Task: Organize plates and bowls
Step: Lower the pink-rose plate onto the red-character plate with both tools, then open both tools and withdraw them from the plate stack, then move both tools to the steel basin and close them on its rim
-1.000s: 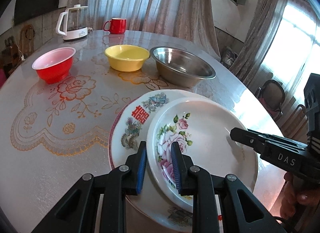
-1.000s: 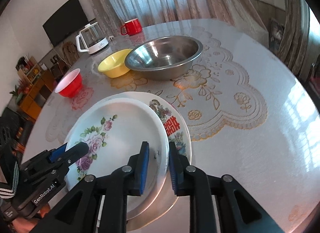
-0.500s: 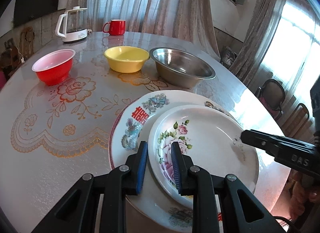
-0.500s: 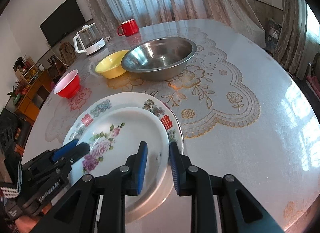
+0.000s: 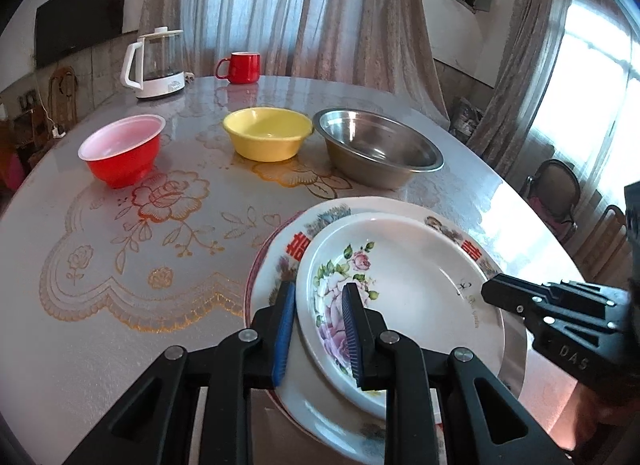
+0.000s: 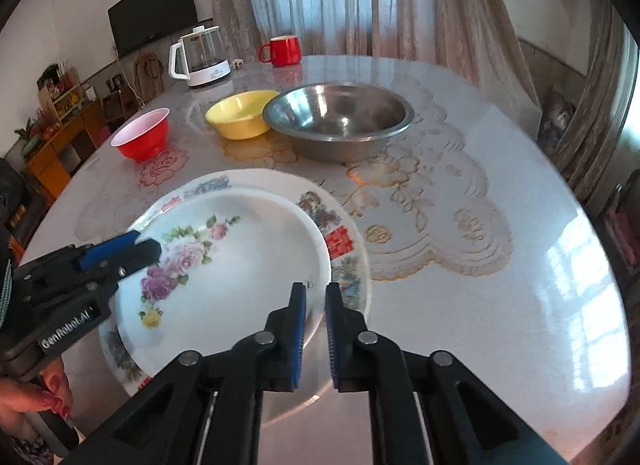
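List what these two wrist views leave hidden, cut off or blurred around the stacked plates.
- Big plate: its middle is covered by the rose plate in both views.
- Near rims of both plates: hidden behind the left gripper in the left view, behind the right gripper in the right.
- Small lettering on the rose plate: too small to read.
- Right view: plates motion-blurred.
- Person's hand: cut off by the frame edge.

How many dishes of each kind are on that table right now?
Plates: 2, the rose plate on the red-lettered plate
Bowls: 3, red, yellow, steel
Mugs: 1, red mug
Kettles: 1, kettle
Total: 7
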The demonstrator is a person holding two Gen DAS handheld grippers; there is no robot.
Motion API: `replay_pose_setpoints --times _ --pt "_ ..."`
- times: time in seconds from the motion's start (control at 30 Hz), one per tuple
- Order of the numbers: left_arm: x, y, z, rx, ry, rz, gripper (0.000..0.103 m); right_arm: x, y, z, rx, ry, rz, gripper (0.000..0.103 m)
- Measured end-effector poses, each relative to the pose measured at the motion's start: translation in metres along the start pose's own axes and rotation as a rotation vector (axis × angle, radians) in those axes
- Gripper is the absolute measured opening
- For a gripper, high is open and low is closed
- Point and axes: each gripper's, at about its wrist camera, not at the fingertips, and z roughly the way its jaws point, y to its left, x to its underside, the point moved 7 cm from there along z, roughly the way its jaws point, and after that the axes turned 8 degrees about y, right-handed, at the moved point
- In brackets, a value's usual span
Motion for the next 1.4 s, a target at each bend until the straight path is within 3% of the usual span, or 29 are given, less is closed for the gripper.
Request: replay_pose_setpoints --times 0.2,0.3,0.37,0.43,0.47,0.73,0.93,1.07,1.4 --pt "0.003 -0.005 0.001 -0.012 -0.008 0.028 0.029 0.000 -0.002 0.001 -0.021 -0.016 0.034 0.011" --pt "0.005 -0.009 -0.002 0.033 0.007 0.020 0.046 0.002 -0.003 -0.003 -0.073 -0.014 0.063 0.018" --pt "0.004 -0.012 -0.006 0.051 0.007 0.012 0.070 0.004 -0.005 -0.004 -0.112 -0.009 0.091 0.019" --pt "0.002 -0.012 -0.012 0.042 0.002 0.003 0.084 0.005 -0.008 -0.005 -0.147 -0.008 0.123 0.019" --pt "0.001 -0.011 -0.015 0.037 0.000 -0.002 0.086 0.005 -0.009 -0.005 -0.159 -0.009 0.134 0.019" --pt "-0.019 0.001 -0.027 0.072 -0.001 -0.073 0.094 0.002 -0.019 -0.013 -0.218 -0.026 0.187 0.028" --pt "-0.042 0.015 -0.026 0.054 0.000 -0.101 0.096 -0.011 -0.036 -0.018 -0.222 -0.050 0.226 0.031" --pt "-0.064 0.024 -0.024 0.048 -0.009 -0.118 0.100 -0.029 -0.057 -0.018 -0.208 -0.080 0.270 0.041" --pt "-0.099 0.030 0.007 0.036 0.040 -0.101 0.101 -0.089 -0.107 0.012 -0.187 -0.083 0.347 0.041"
